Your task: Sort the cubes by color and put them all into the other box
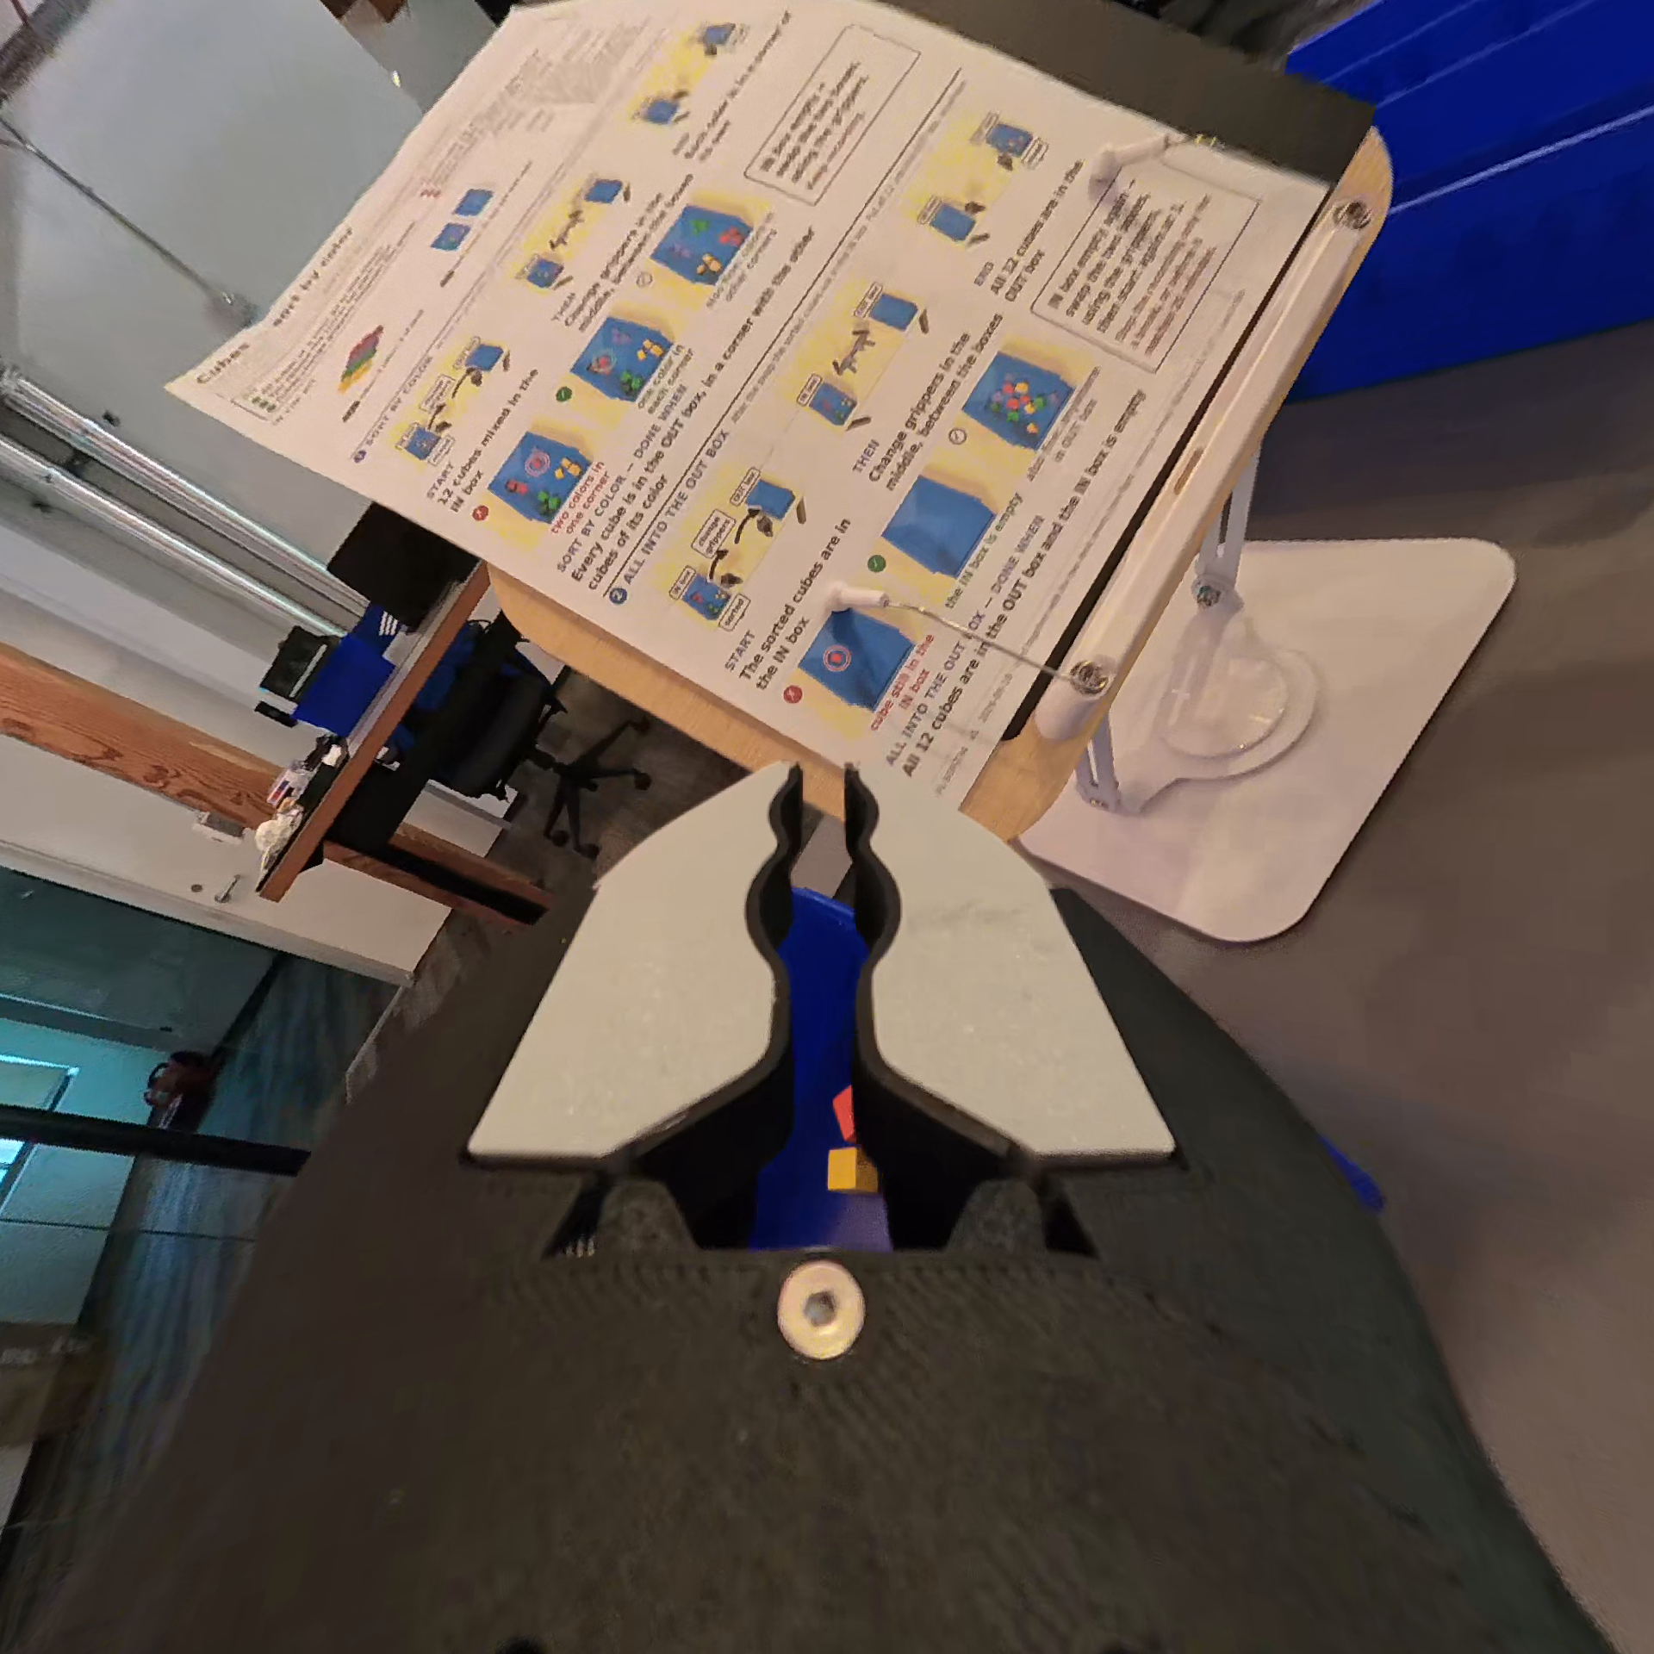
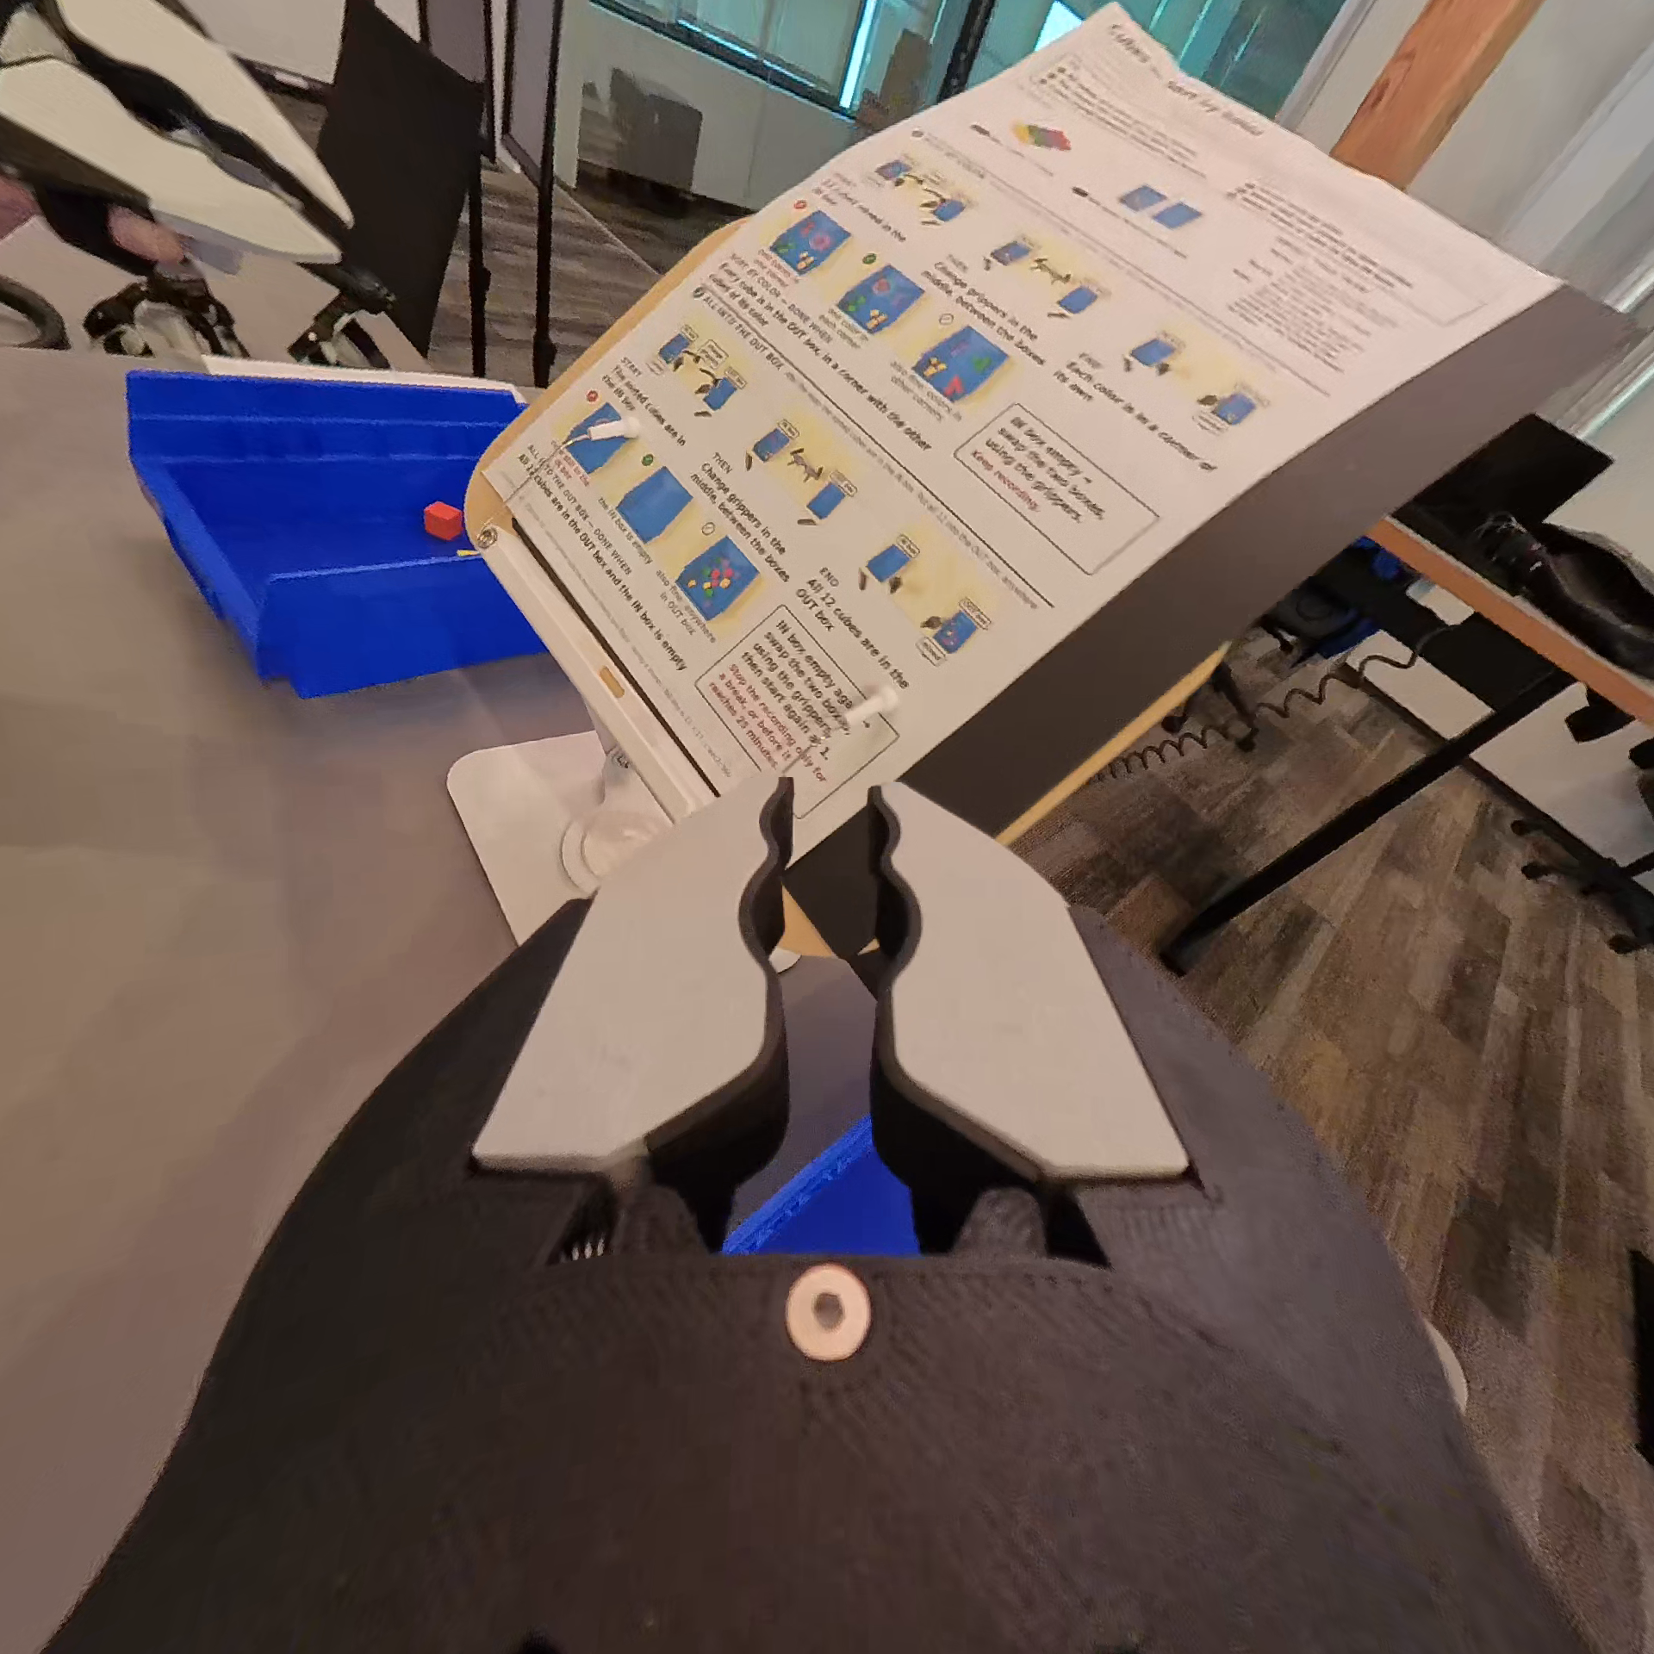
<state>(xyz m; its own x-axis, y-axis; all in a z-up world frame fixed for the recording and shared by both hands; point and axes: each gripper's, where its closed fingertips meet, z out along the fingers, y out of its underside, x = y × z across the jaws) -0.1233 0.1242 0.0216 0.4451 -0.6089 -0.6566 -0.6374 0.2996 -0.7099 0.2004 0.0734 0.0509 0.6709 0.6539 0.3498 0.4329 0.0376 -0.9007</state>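
Note:
My left gripper (image 1: 822, 780) is nearly shut, with a thin gap and nothing between the fingers. It hovers over a blue box (image 1: 810, 1002). Through the gap I see a red cube (image 1: 844, 1110) and a yellow cube (image 1: 850, 1171) inside that box. My right gripper (image 2: 832, 797) is also nearly shut and empty, above the edge of a blue box (image 2: 841, 1190). The other blue box (image 2: 295, 501) stands at the left on the grey table and holds a red cube (image 2: 442, 519). The left gripper (image 2: 170, 134) shows at the top left of the right wrist view.
A tilted stand with an instruction sheet (image 1: 761, 358) stands between the boxes, close ahead of both grippers; it also shows in the right wrist view (image 2: 940, 430). Its white base (image 1: 1271, 761) rests on the table. A second blue box (image 1: 1504, 179) sits behind it. The table edge and floor (image 2: 1387, 1029) lie to the right. Some 35 centimeters of space lies between my two pairs of fingers.

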